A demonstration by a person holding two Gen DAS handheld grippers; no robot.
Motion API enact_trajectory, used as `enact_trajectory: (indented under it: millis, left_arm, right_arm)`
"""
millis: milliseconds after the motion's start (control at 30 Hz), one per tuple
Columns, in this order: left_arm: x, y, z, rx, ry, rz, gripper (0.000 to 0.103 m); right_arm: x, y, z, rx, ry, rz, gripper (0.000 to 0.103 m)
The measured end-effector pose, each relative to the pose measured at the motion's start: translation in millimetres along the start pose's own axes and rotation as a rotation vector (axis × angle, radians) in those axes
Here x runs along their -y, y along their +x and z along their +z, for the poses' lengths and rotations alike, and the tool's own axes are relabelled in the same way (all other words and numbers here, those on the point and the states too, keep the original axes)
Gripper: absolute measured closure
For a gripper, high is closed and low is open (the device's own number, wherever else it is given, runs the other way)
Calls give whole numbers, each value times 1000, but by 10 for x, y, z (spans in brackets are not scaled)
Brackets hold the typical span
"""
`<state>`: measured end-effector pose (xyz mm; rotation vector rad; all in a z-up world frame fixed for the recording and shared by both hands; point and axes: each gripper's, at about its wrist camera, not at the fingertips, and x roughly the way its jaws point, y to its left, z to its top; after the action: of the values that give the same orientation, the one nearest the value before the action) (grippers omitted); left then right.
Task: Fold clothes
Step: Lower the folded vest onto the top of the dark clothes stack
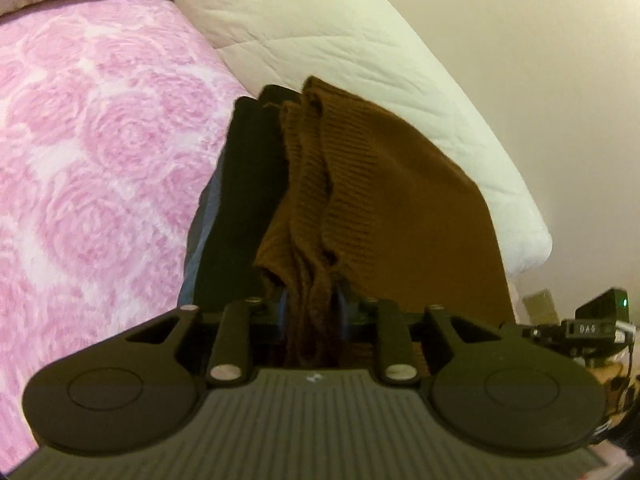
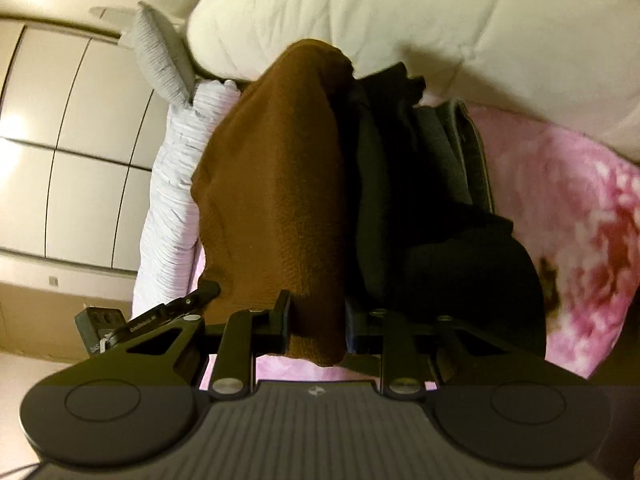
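Both grippers clench one brown knit sweater (image 1: 384, 200): left gripper (image 1: 312, 312) on bunched ribbed folds, right gripper (image 2: 316, 320) on a smoother edge. At twelve o'clock lies a cream quilt (image 2: 420, 12); a pink rose blanket (image 1: 92, 152) spreads at nine; dark clothes (image 2: 404, 208) sit just beside the sweater.
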<state>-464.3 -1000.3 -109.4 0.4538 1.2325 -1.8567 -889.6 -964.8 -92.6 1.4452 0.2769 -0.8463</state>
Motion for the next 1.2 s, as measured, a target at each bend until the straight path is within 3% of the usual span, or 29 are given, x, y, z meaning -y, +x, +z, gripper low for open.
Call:
enact_trajectory:
  millis: [67, 200, 300, 433, 500, 533, 633, 667, 833, 1000, 1200]
  left_arm:
    - [8, -98, -55, 20, 8, 9, 69]
    - [24, -295, -164, 60, 24, 28, 66]
    - [35, -443, -246, 91, 36, 43, 66]
    - [27, -399, -366, 37, -30, -31, 67]
    - [-9, -309, -355, 22, -90, -77, 73]
    - [-25, -259, -337, 16, -116, -94, 89]
    - [109, -269, -261, 9, -56, -63, 96]
    - [154, -273, -235, 6, -36, -53, 98]
    - [486, -494, 3, 103, 127, -34, 99]
    - [244, -121, 43, -2, 87, 27, 99]
    - [91, -196, -200, -44, 29, 43, 99]
  right_arm:
    - [-34, -12, -12, 9, -47, -16, 74]
    - [-109, -102, -65, 37, -102, -20, 60]
    - [-247, -213, -161, 76, -199, -49, 59]
    - [-432, -273, -303, 100, -323, -99, 55]
    - [-449, -241, -331, 92, -335, -102, 51]
    - [-434, -217, -326, 87, -322, -106, 51]
    - [-377, -149, -289, 67, -280, -119, 59]
    - [-362, -135, -277, 62, -269, -125, 67]
    - [-371, -191, -295, 73, -261, -114, 70]
    - [-274, -139, -331, 88, -215, -93, 70]
    - [-271, -201, -328, 85, -230, -103, 66]
